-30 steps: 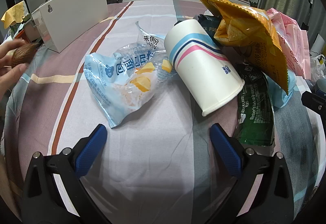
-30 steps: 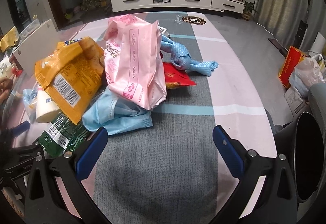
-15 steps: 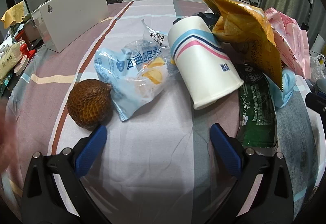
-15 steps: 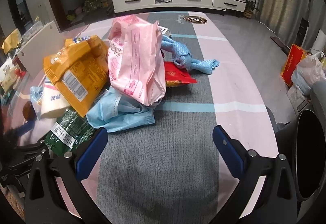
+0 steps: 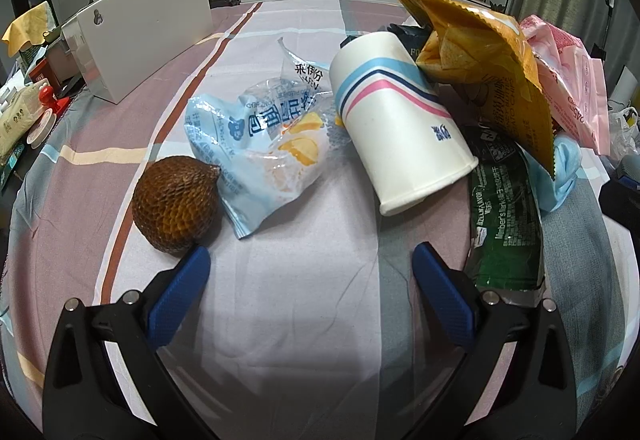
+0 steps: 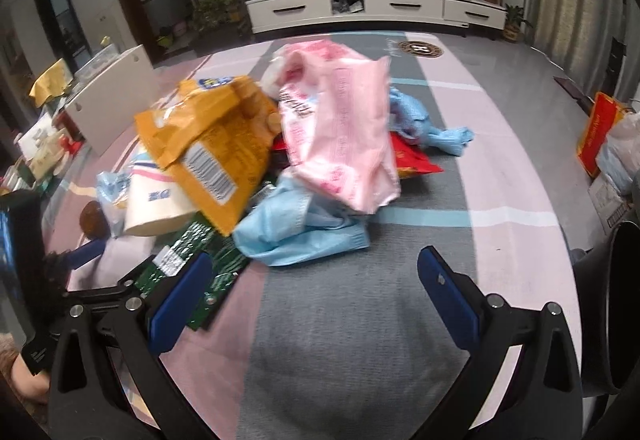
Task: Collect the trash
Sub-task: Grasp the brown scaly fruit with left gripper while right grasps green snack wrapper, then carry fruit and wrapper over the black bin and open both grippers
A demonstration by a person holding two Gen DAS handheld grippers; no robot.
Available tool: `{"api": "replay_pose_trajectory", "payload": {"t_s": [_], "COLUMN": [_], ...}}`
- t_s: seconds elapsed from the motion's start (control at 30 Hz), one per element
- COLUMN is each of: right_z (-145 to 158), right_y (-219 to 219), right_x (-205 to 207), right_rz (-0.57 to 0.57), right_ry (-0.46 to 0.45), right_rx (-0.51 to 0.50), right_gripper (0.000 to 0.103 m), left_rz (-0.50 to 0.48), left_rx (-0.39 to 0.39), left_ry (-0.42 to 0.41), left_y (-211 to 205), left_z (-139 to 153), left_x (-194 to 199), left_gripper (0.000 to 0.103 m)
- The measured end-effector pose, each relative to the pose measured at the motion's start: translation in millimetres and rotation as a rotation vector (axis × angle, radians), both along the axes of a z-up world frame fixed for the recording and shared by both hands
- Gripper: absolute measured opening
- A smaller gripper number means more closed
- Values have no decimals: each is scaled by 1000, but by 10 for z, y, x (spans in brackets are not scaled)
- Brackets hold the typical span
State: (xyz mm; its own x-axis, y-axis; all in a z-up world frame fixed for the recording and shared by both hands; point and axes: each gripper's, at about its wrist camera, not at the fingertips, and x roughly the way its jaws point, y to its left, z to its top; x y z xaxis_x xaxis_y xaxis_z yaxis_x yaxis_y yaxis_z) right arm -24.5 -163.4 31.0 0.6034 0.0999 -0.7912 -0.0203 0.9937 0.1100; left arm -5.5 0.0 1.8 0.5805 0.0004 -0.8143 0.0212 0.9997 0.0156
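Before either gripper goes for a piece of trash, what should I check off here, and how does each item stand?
1. Left gripper open, nothing held: ok.
2. Right gripper open, nothing held: ok.
3. Paper cup on its side, free to grasp: not ok, the orange bag leans on it.
4. Face mask nearest the right gripper, unobstructed: ok.
5. Brown fruit counts as trash: cannot tell.
6. Bin in reach: cannot tell.

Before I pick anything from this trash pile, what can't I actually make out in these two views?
- Dark packet, left wrist view: hidden behind the paper cup and orange chip bag.
- Red wrapper, right wrist view: mostly covered by the pink bag.
- Bin, right wrist view: cut off by the right edge; contents unseen.
- Brown scaly fruit, right wrist view: small, blurred.
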Motion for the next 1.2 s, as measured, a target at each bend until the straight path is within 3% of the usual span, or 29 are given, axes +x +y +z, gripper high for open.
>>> {"api": "replay_pose_trajectory", "payload": {"t_s": [0.17,0.2,0.3,0.4,0.57,0.77,0.87,1.0,1.2], "right_z": [-33,-51,-87,-128,-338,-387,-373,-303,-67], "right_y": [38,40,121,290,558,653,667,699,623], "right_x": [34,45,82,152,266,258,205,113,-155], "right_rz": [-6,-17,-25,-9,8,-14,17,57,95], "right_ry": [28,37,50,49,88,59,64,60,6], "right_rx": [103,134,151,156,135,33,32,40,85], "right_gripper": [100,100,97,89,71,37,29,22,20], "left_rz": [10,-1,-1,33,65,75,66,91,105], "left_rx": [9,24,72,32,-158,-190,-189,-175,-205], "left_ry": [23,28,-87,-147,-33,23,65,56,49], "left_y": [6,-3,79,307,722,756,713,723,772], "left_z": [22,45,307,563,507,292,139,120,164], "left_x": [-12,-38,-231,-287,137,364,339,307,134], "left_gripper": [100,96,93,93,92,92,83,57,57]}}
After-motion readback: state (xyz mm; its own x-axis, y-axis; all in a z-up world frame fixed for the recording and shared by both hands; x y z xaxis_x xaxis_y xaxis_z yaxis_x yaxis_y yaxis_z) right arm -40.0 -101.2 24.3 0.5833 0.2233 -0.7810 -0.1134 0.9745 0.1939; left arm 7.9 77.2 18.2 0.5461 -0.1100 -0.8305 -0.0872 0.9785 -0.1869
